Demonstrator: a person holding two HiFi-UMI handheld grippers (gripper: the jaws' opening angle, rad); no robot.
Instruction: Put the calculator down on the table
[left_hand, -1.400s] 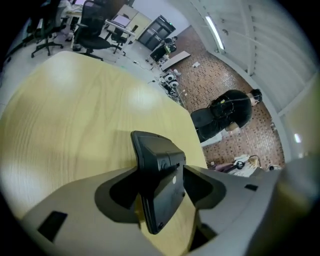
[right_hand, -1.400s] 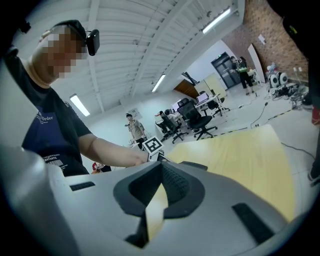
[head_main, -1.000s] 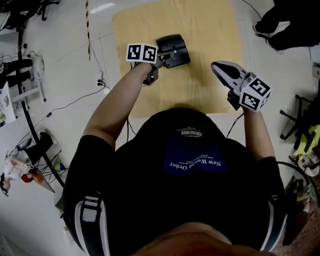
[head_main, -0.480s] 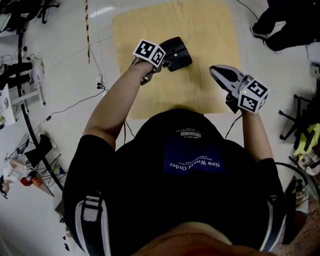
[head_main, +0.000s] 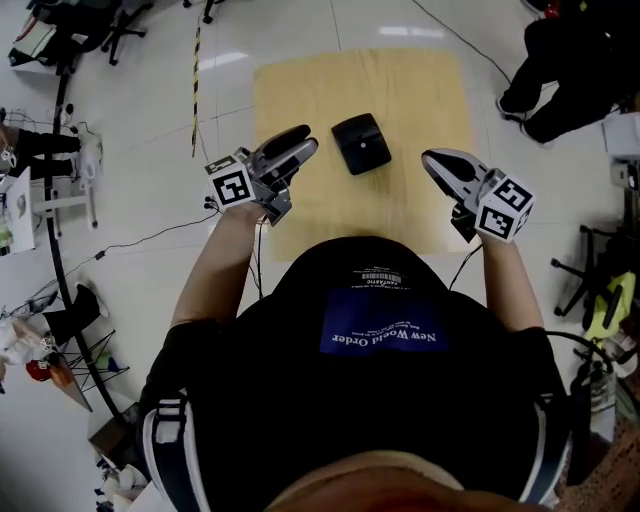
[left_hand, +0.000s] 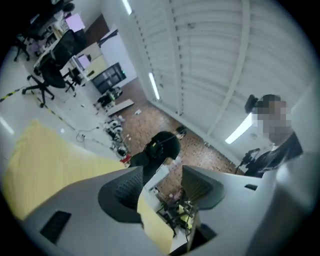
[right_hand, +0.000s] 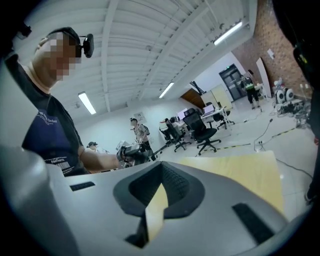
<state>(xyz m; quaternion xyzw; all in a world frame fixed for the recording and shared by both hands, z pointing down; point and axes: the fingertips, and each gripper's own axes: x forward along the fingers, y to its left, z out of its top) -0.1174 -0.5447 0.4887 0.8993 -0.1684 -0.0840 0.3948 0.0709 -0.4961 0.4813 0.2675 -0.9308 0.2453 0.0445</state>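
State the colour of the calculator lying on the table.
Black. The calculator shows best in the head view.

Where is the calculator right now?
Head view: the calculator lies on the wooden table, between the left hand-held gripper and the right hand-held gripper, touching neither.

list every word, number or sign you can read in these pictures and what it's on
"New World Order": white print on the person's dark shirt, head view.
Barcode and fine print above that: too small to read.
Calculator: no legible print.
Marker cubes on the left claw and right claw: black-and-white square patterns only, no letters.
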